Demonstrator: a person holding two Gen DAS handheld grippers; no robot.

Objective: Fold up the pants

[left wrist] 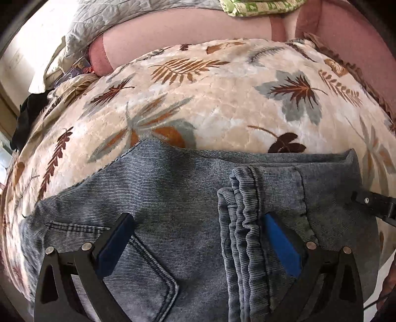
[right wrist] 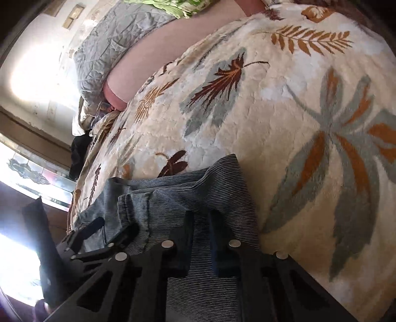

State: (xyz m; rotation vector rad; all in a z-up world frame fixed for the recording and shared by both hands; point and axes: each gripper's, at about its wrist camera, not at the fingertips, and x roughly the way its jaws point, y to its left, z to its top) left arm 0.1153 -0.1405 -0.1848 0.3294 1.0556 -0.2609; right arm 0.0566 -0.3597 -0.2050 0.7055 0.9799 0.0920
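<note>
Blue-grey denim pants (left wrist: 173,193) lie folded on a cream blanket with a leaf print (left wrist: 222,99). A back pocket (left wrist: 148,260) faces up on the left, and a gathered edge (left wrist: 242,210) runs down the right. My left gripper (left wrist: 198,220) hovers over them, open wide, with its blue pads on either side of the cloth. The right gripper's black finger (left wrist: 371,200) comes in at the pants' right edge. In the right wrist view, my right gripper (right wrist: 201,218) has its fingers close together on a fold of the pants (right wrist: 153,198).
Past the blanket (right wrist: 272,123) is a pink sheet (left wrist: 185,32), a grey quilted pillow (left wrist: 104,24) and a green patterned cloth (left wrist: 259,7). A dark garment (left wrist: 27,119) hangs at the bed's left edge. A bright window (right wrist: 29,173) stands to the left.
</note>
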